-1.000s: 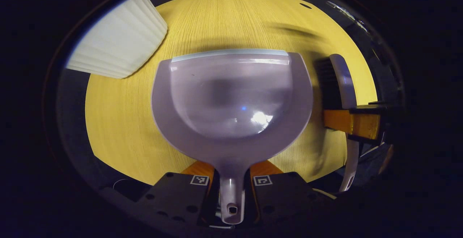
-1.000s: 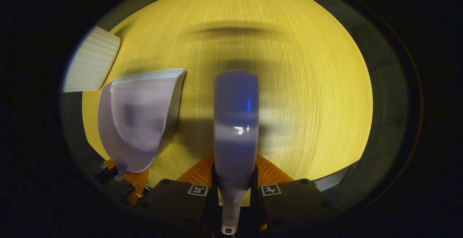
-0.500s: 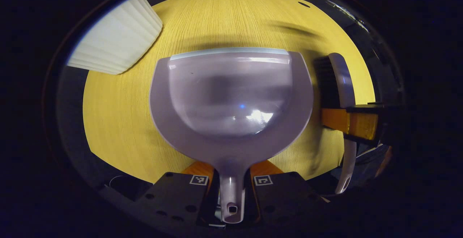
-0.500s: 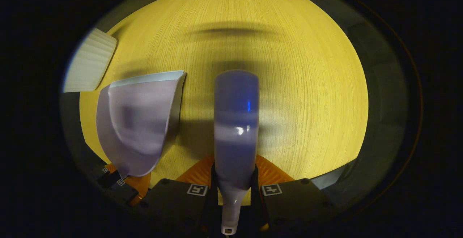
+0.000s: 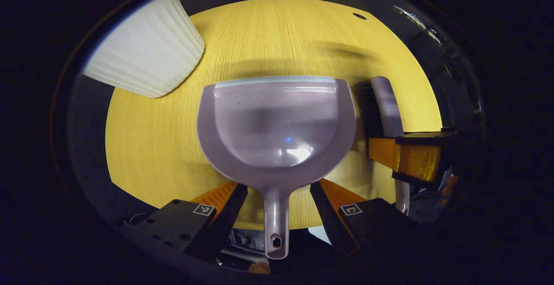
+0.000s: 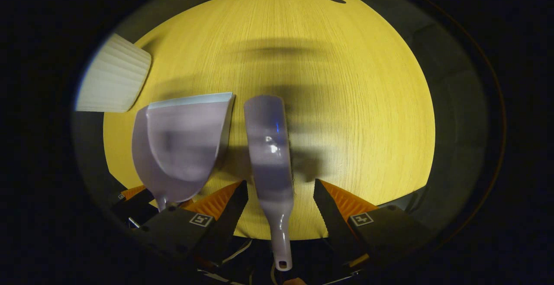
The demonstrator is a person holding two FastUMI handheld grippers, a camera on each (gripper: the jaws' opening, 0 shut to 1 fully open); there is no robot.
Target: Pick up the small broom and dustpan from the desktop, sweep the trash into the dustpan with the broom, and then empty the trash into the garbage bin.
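Pale lilac plastic dustpan (image 5: pixel 277 124) flat on yellow wood-grain desktop (image 5: pixel 151 146), left gripper (image 5: pixel 277 198) spread wide astride its handle, matching lilac broom (image 6: pixel 268 155) alongside, right gripper (image 6: pixel 281 205) likewise agape, white ribbed bin (image 5: pixel 145 57) far left.

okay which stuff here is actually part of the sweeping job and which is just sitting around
For the job: dustpan, broom, white ribbed bin, left gripper and right gripper, both open.

Just there: wooden desktop, dark hole in it.
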